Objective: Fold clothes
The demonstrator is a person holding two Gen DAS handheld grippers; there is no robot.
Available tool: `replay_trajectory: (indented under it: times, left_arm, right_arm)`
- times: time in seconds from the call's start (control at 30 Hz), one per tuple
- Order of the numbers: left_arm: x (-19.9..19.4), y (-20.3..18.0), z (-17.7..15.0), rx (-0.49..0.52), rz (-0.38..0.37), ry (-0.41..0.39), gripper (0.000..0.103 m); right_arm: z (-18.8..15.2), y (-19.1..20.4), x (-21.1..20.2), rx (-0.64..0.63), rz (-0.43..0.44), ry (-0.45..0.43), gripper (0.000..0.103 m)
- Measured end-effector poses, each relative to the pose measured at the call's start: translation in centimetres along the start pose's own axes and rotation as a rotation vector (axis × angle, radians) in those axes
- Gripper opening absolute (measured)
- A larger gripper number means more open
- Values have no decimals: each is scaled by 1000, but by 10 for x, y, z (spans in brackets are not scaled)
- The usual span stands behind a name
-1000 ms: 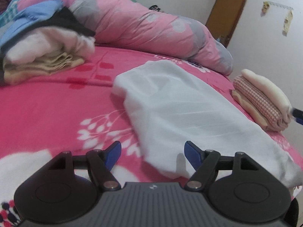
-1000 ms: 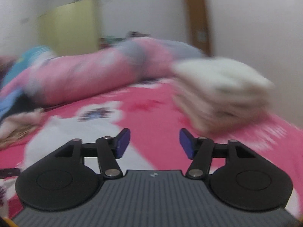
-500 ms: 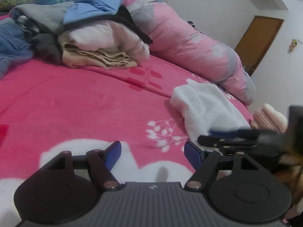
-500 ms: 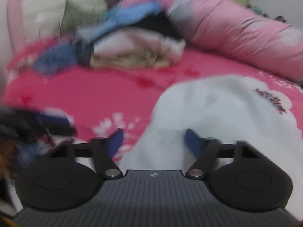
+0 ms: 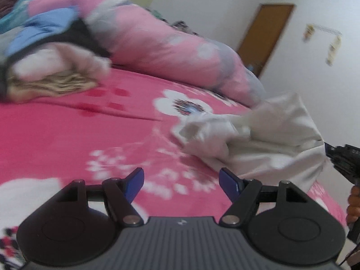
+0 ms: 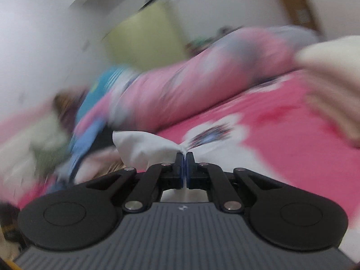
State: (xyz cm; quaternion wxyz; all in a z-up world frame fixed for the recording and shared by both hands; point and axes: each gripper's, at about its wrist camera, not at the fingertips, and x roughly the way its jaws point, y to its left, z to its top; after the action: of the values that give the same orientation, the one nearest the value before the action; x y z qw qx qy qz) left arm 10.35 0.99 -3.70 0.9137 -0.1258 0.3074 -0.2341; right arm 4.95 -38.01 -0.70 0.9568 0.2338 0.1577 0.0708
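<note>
The white cloth (image 5: pixel 265 135) is bunched and creased, one end lifted off the pink bedsheet (image 5: pixel 67 139), the rest trailing on it. The right gripper (image 6: pixel 185 155) is clamped on a pinched corner of the cloth (image 6: pixel 146 148), its jaws having just closed. The left gripper (image 5: pixel 181 178) has its jaws apart with nothing between them, above the sheet just beside the cloth. The left view alone shows the door (image 5: pixel 267 36) and the right gripper (image 5: pixel 344 157) side-on; the right view alone, a blurred cream pile (image 6: pixel 333 85) and yellow-green wardrobe (image 6: pixel 144 40).

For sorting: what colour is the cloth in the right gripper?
White cloth, plain as far as visible; left wrist view shows it best.
</note>
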Motion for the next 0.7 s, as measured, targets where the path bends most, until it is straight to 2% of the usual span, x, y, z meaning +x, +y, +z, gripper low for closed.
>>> replay_trajectory:
  times: [0.07, 0.2, 0.3, 0.4, 0.5, 0.6, 0.7]
  left_arm:
    - [8, -18, -2, 44, -15, 24, 74]
    - [24, -49, -6, 119, -24, 66, 74]
    - [34, -65, -5, 159, -23, 90, 74]
    - [46, -82, -7, 205, -30, 121, 75]
    - [58, -101, -11, 256, -43, 154, 78]
    - [71, -122, -10, 308, -64, 170, 82]
    - [84, -147, -4, 367, -96, 171, 89]
  right_arm:
    - [4, -38, -31, 84, -72, -58, 0]
    - [-12, -105, -74, 236, -215, -112, 0]
    - [-30, -141, -89, 316, -297, -137, 0]
    - [-44, -175, -103, 372, -390, -119, 0]
    - [-54, -191, -110, 397, -478, -104, 5]
    - [-53, -192, -126, 377, -509, -170, 6]
    - [-53, -193, -143, 356, -538, -239, 8]
